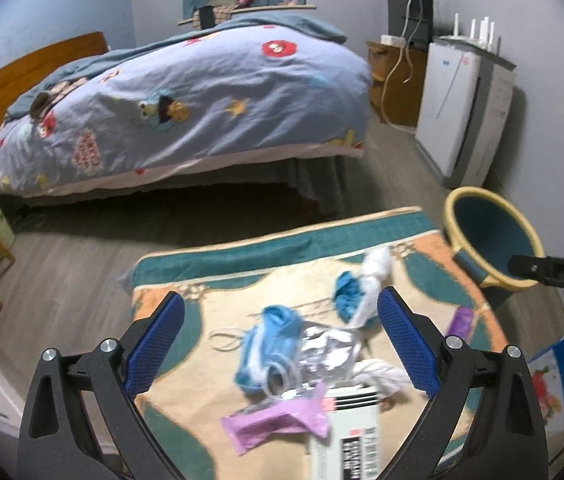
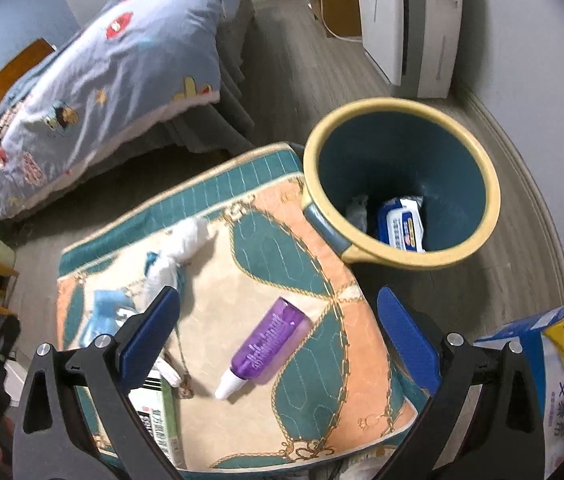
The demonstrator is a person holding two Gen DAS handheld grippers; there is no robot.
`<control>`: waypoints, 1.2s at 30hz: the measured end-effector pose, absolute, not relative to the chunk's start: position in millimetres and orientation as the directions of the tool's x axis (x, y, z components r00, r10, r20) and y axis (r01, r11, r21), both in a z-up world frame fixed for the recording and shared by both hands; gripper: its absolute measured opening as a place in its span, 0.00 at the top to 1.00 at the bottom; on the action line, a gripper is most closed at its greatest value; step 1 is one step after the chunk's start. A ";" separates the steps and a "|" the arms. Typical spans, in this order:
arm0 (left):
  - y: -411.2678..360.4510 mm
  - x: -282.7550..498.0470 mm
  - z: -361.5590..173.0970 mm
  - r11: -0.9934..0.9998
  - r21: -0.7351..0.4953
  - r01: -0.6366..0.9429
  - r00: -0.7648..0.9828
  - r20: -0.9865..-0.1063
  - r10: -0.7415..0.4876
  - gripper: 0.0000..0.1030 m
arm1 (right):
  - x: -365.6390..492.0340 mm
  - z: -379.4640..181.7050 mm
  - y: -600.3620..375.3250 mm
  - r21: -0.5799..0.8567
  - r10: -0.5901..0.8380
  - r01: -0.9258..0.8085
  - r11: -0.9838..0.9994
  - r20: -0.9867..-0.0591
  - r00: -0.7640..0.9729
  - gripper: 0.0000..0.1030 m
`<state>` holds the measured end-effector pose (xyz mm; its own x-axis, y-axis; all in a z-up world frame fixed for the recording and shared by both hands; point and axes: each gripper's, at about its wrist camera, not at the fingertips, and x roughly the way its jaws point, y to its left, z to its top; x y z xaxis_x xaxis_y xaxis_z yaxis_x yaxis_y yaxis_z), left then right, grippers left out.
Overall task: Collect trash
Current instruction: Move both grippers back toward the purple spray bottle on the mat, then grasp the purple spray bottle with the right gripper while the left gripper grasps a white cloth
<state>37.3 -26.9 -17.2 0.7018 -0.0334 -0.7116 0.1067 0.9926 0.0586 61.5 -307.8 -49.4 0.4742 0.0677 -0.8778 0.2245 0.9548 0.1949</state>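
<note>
We hold both grippers, left (image 1: 280, 334) and right (image 2: 278, 330), spread wide and empty over the littered patterned cloth (image 2: 282, 240); the round blue yellow-rimmed bin (image 2: 493, 184) stands just off its far corner.

A heap of litter is crowding the near half of the padded mat (image 1: 218, 316): a blue face mask (image 1: 270, 344), a foil wrapper (image 1: 325, 352), a pink wrapper (image 1: 278, 420) and a white carton (image 1: 345, 432) are lying touching or overlapping. A white twisted tissue (image 1: 369, 280) is reaching toward the far edge. The mat's left part is lying bare. Toward the right edge, a purple bottle (image 2: 270, 344) is lying alone with bare mat around it. The bin (image 2: 401, 180) is standing against the mat's far right corner, its mouth gaping unobstructed, with a wipes pack (image 2: 401, 224) lying at the bottom. A bed (image 1: 186, 112) is blocking the floor beyond the far edge.
</note>
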 end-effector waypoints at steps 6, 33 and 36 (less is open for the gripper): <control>-13.7 48.6 -22.8 0.996 0.033 0.087 0.695 -0.718 -0.037 0.07 | 64.6 -72.0 -297.5 0.118 0.003 0.240 0.964 -0.902 0.432 0.06; -29.6 76.4 -38.2 0.993 0.018 0.119 0.662 -0.747 -0.066 0.07 | 85.8 -163.0 -271.4 0.159 0.124 0.181 0.971 -0.974 0.190 0.50; -32.4 77.0 -39.5 0.992 0.027 0.126 0.662 -0.747 -0.064 0.07 | 86.9 -164.1 -265.9 0.169 0.138 0.154 0.974 -0.971 0.195 0.57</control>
<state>77.0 -32.4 -39.5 0.6620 -0.0638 -0.7468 0.1261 0.9917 0.0270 86.9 -265.9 -164.1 0.1948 0.1381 -0.9711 0.1536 0.9735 0.1692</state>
